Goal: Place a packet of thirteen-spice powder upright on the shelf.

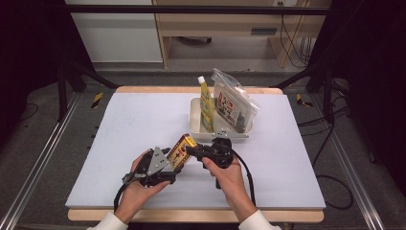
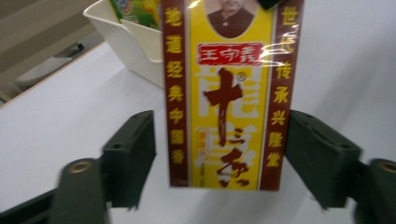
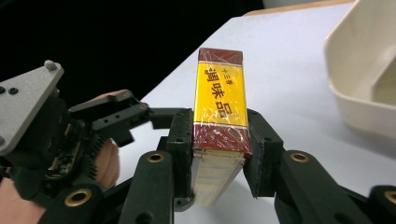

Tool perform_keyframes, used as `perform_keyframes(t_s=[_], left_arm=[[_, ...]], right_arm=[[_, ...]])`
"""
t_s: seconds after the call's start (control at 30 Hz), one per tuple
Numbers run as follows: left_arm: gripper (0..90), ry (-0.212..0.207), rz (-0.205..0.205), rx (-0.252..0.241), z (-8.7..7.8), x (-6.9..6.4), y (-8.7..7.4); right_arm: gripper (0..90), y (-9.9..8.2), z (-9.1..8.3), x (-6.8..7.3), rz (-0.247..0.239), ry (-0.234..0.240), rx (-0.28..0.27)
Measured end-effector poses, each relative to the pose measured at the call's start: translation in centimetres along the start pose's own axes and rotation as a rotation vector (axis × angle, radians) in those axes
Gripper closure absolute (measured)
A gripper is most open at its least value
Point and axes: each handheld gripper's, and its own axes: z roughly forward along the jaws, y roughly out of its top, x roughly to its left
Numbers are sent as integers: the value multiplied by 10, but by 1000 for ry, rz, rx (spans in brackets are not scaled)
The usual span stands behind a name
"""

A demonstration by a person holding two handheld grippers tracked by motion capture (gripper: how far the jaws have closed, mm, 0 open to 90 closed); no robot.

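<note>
My right claw [image 3: 219,154] pinches the yellow-and-maroon seasoning box [image 3: 219,100] by its end, holding it above the white tabletop [image 1: 119,143]. My left claw [image 2: 219,154] stands spread, the box between its jaws, untouched. Just beyond sits the white basket [image 1: 195,120].

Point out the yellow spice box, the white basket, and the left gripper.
yellow spice box [image 3: 219,100], right gripper view, yellow side panel.
white basket [image 1: 195,122], high view, left wall.
left gripper [image 1: 173,165], high view, between fingertips.
</note>
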Motion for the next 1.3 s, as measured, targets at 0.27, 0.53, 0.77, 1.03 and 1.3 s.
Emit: perform_keyframes(t_s=[0.27,0.53,0.77,1.03,1.3], left_arm=[[144,28,-87,13,-20,21,-13],[95,64,-189,37,-51,43,-35],[87,107,-226,104,-61,52,-50],[87,117,-223,110,-61,55,-51],[88,115,-215,119,-61,56,-50]], right_arm=[[677,14,-7,4,-37,-127,-43],[678,32,-12,11,-58,-174,-101],[678,47,-13,18,-101,-254,-131],[679,58,-13,21,-110,-300,-163],[679,66,-10,21,-112,-353,-202]])
